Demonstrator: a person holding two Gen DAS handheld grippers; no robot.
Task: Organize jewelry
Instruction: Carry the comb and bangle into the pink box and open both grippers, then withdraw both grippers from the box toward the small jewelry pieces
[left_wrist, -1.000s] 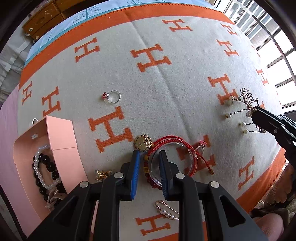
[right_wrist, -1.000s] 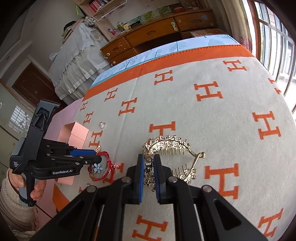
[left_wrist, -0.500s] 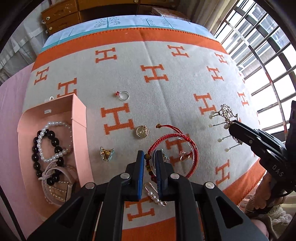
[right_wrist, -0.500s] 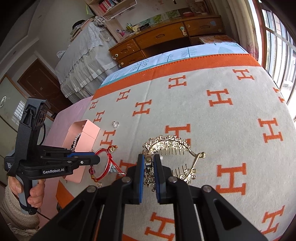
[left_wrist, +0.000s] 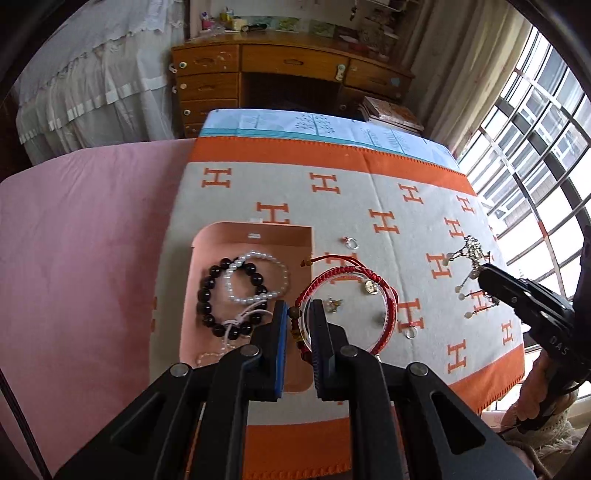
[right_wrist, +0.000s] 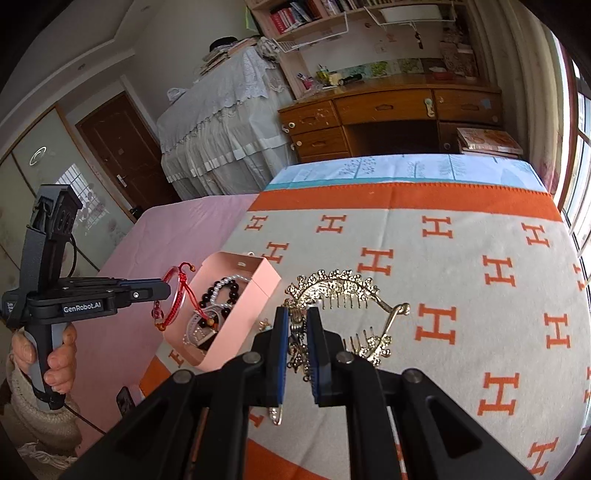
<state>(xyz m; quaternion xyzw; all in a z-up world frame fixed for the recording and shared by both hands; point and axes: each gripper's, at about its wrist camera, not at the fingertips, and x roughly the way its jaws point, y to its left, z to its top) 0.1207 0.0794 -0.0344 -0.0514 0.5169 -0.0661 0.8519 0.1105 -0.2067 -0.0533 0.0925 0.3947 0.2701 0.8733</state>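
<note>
Your left claw (left_wrist: 297, 325) was closed on a bundle of bracelets: a red cord bracelet (left_wrist: 347, 273), a clear bangle and a string of brown beads were pinched together between its blue pads. In the right wrist view this bundle (right_wrist: 177, 295) hung from the tip of the left claw (right_wrist: 168, 291), lifted off the blanket and just beside the near-left corner of the pink box (right_wrist: 255, 295).

The pink box (left_wrist: 207, 240) lay just left of the left claw, with its lid off. Inside it were a black bead bracelet (left_wrist: 207, 291) and a white pearl bracelet (left_wrist: 258, 258), overlapping each other.

Ahead and right of the left claw, on the H-patterned blanket (left_wrist: 369, 192), lay a small ring with a red stone (left_wrist: 349, 242), a round gold pendant (left_wrist: 370, 287) and a small silver ring (left_wrist: 410, 333).

Your right claw (right_wrist: 297, 332) was closed on a dark metal ornament with small dangling parts (right_wrist: 297, 347). A gold hair comb (right_wrist: 340, 288) lay on the blanket just ahead and right of it; I could not tell if the ornament was joined to the comb. From the left wrist view, the right claw (left_wrist: 484, 269) held that ornament with pearl drops (left_wrist: 471, 254) far to the right.
</note>
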